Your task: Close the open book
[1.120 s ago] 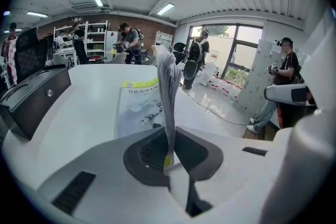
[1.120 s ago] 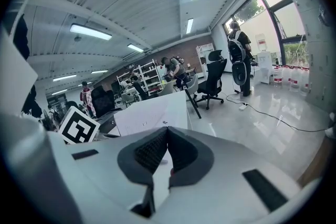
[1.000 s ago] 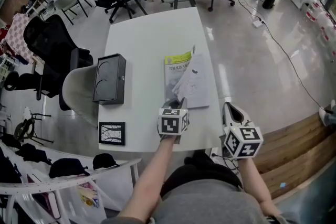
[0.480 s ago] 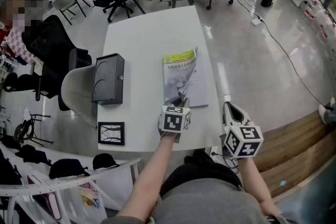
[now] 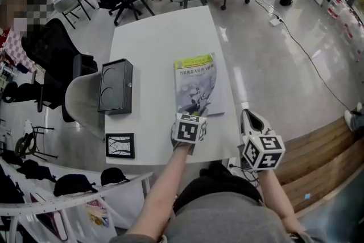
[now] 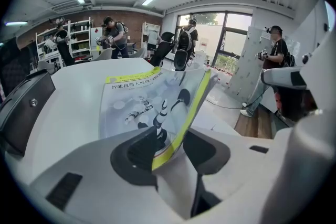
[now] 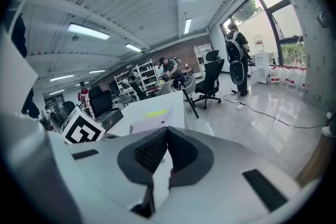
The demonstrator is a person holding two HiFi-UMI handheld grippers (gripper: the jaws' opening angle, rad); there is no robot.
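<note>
A book (image 5: 196, 85) with a grey and yellow cover lies on the white table (image 5: 153, 42), its cover down over the pages. In the left gripper view the cover's near corner (image 6: 181, 126) still curls up between the jaws. My left gripper (image 5: 191, 113) sits at the book's near edge; its jaws have just been opening, and the pads (image 6: 137, 149) stand apart from the cover's edge. My right gripper (image 5: 245, 115) hangs off the table's right side, shut with nothing in it. Its own view shows the pads (image 7: 157, 149) meeting and the book (image 7: 152, 115) far off.
A black box (image 5: 116, 86) stands left of the book and a small framed picture (image 5: 121, 145) lies at the table's near left corner. A grey chair (image 5: 79, 101) is tucked against the left side. Office chairs and people are beyond the far end.
The book's raised cover has dropped from a steep angle to nearly flat on the pages. My left gripper's jaws have opened around the cover's corner. The right gripper has not moved.
</note>
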